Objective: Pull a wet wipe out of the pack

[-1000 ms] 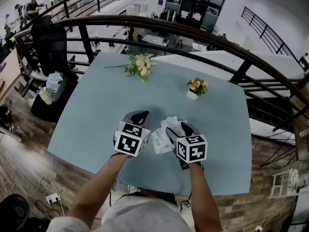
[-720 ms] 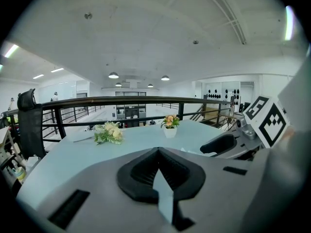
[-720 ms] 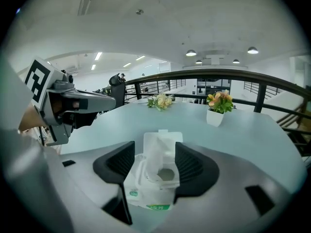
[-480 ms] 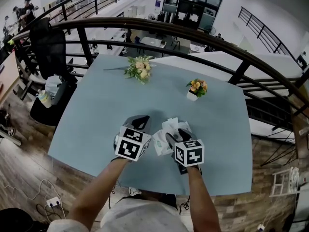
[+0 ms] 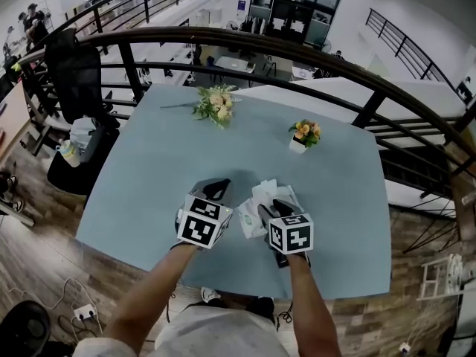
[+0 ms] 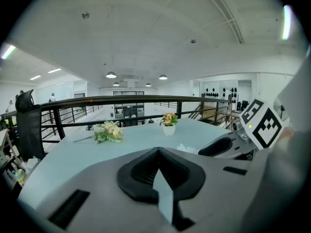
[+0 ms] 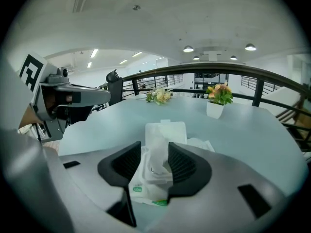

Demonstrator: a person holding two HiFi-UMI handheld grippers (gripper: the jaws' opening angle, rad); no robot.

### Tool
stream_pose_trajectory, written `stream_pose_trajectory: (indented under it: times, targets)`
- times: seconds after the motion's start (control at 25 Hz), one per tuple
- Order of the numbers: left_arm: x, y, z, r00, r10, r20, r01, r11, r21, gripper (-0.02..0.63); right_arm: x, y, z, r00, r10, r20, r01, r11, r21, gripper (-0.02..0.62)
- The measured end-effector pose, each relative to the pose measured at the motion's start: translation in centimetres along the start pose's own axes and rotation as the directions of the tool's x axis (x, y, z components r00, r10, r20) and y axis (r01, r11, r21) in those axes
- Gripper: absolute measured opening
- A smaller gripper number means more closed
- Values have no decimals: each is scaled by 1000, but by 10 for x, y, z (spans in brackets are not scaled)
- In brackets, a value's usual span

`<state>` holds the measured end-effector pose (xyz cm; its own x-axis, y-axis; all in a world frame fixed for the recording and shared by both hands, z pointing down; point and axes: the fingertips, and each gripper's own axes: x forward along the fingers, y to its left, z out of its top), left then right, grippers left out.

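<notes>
The wet wipe pack [image 7: 148,191] lies on the pale blue table [image 5: 149,169] with its lid [image 7: 165,129] flipped open. A white wipe [image 7: 156,152] stands up out of its opening. My right gripper [image 7: 155,155] is over the pack with this wipe between its jaws, which are closing; the pads do not clearly press on it. In the head view the pack [image 5: 247,222] sits between the two grippers, and the right gripper [image 5: 271,204] is just above it. My left gripper [image 5: 216,187] rests beside the pack's left side, shut and empty [image 6: 156,152].
Crumpled white wipes [image 5: 265,193] lie just beyond the pack. A loose bouquet [image 5: 216,103] and a small potted flower [image 5: 303,134] stand at the table's far side. A dark curved railing [image 5: 297,54] runs behind the table; its near edge is by the person's body.
The right gripper has sunk slightly onto the pack, with its jaws nearer together around the wipe. The left gripper has stayed in place.
</notes>
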<state>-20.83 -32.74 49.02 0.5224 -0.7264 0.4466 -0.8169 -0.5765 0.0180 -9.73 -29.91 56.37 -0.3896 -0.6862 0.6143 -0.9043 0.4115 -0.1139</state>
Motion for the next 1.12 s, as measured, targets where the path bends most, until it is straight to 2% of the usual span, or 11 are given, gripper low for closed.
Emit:
stream_pose_trajectory:
  times: [0.44, 1.12]
  targets:
    - [-2, 6, -6, 1000, 9, -11, -9, 1000, -1, -6, 5, 1, -12, 999, -8, -41, 9, 1000, 4, 102]
    - [0, 5, -8, 1000, 4, -16, -4, 1000, -3, -6, 6, -3, -12, 999, -22, -40, 23, 1000, 15, 35]
